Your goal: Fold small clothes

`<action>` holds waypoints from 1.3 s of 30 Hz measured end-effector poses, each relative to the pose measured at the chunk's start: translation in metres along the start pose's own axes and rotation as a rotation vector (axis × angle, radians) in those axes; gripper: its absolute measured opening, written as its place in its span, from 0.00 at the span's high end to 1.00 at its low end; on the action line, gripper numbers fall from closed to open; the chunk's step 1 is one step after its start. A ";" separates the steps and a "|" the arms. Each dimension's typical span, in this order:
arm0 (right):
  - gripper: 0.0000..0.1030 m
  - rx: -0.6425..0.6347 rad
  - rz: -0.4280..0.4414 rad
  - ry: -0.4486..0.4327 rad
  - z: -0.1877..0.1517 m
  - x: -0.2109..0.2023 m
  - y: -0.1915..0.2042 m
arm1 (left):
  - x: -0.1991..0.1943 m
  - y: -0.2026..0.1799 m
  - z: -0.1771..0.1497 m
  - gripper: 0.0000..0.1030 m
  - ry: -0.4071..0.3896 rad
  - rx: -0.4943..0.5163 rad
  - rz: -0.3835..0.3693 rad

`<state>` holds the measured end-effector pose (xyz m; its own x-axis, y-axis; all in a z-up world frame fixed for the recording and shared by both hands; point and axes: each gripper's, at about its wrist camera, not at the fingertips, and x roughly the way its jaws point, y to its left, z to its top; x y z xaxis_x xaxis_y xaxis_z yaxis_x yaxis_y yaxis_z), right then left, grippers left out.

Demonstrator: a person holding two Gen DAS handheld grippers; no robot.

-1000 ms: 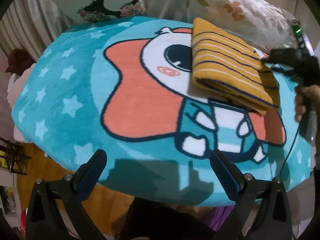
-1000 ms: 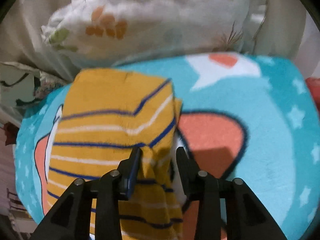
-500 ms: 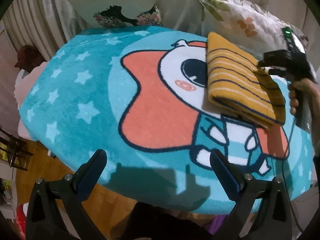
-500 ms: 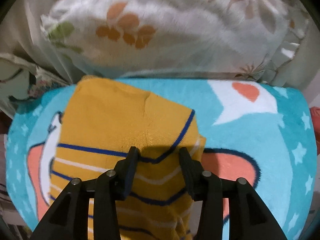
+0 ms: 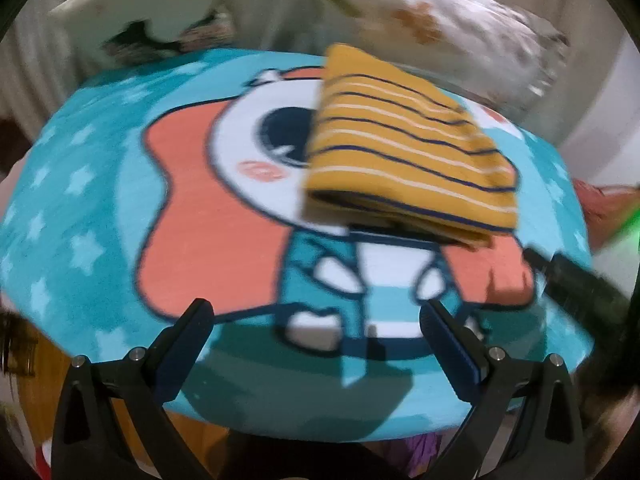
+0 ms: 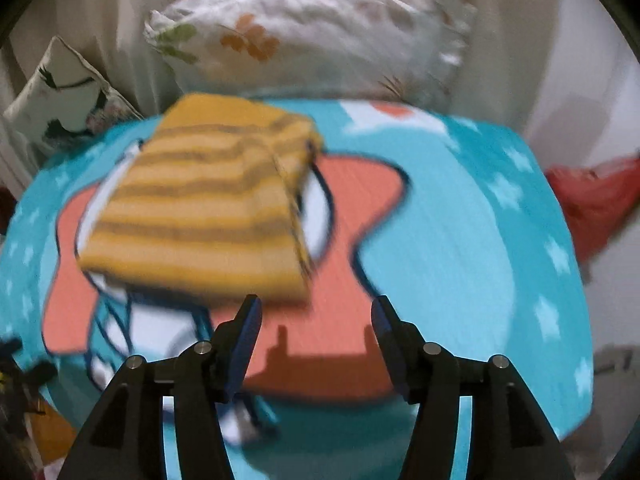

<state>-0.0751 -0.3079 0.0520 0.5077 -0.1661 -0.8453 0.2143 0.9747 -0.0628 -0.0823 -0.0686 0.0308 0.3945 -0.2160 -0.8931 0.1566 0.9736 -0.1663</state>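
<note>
A folded yellow garment [image 5: 408,148] with navy and white stripes lies on a teal cartoon blanket [image 5: 100,208], right of its middle. It also shows in the right wrist view [image 6: 204,200], lying flat and blurred. My left gripper [image 5: 316,324] is open and empty above the blanket's near edge, well short of the garment. My right gripper [image 6: 316,316] is open and empty, just in front of the garment's near edge and apart from it. The right gripper's dark body shows at the right edge of the left wrist view [image 5: 576,292].
A floral white pillow [image 6: 312,36] and a second printed pillow [image 6: 64,92] lie behind the blanket [image 6: 460,240]. A red cloth [image 6: 596,200] sits off the blanket's right side. Wooden floor [image 5: 36,376] shows below the near left edge.
My right gripper let go of the yellow garment, opened and drew back toward me. The garment now lies flat on the blanket. My left gripper shifted a little and stayed open.
</note>
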 end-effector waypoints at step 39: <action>0.36 -0.099 0.071 -0.009 -0.019 -0.010 0.060 | -0.003 0.032 -0.005 0.01 0.008 -0.078 0.046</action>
<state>-0.0830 -0.2451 0.0464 0.5263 -0.0974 -0.8447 0.0941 0.9940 -0.0560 -0.0830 -0.0365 0.0256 0.3920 -0.1707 -0.9040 0.0674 0.9853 -0.1569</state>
